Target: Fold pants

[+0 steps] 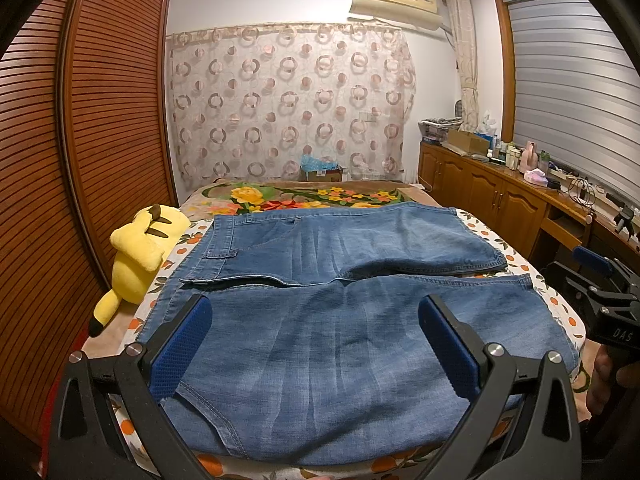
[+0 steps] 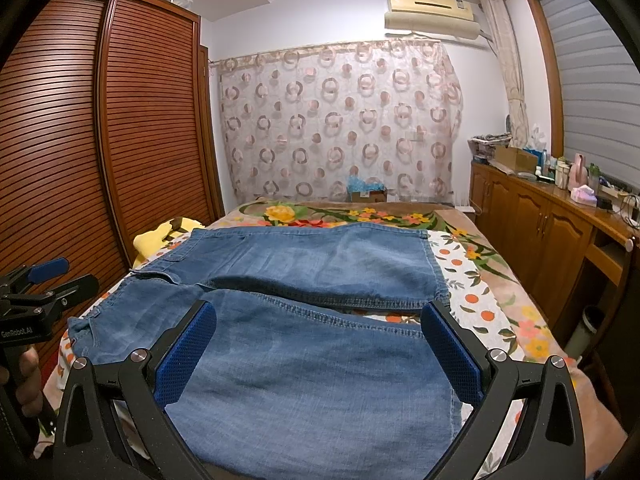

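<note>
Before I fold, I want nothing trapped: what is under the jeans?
The jeans lie flat on a white sheet with orange fruit print, over a floral blanket. Whatever sits beneath the denim itself is covered. Both claws are open, holding nothing.

Blue denim pants (image 1: 320, 320) lie flat and unfolded across the bed, waistband at the left, both legs stretching right, one near, one far

Warm dim indoor light, soft shadows (strong fisheye edge warping).
</note>
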Demonstrator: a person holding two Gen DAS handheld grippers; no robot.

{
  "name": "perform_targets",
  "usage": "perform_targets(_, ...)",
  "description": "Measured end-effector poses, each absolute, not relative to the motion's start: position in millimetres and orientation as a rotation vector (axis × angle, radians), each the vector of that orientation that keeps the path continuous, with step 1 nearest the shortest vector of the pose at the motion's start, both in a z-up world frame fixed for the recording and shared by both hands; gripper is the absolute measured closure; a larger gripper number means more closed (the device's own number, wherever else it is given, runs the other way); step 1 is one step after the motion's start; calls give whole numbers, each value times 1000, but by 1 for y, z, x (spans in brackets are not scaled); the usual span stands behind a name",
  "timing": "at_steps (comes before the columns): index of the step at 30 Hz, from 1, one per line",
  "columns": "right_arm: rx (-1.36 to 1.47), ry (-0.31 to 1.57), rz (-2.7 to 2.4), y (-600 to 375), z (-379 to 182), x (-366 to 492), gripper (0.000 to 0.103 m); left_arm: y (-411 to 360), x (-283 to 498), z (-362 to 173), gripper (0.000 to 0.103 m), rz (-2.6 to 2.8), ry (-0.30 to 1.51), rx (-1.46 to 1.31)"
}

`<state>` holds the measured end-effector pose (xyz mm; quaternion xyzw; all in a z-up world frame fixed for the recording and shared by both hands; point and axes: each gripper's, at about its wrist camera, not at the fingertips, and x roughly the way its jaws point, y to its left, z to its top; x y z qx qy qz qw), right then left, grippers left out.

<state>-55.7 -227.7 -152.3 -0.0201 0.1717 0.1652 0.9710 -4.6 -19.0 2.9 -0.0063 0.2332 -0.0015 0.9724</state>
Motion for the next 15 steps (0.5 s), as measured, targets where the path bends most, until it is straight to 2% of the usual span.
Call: perform_targets(15, -37, 348, 335, -227, -155, -55, 1, -21, -6, 3, 0, -3, 469, -13)
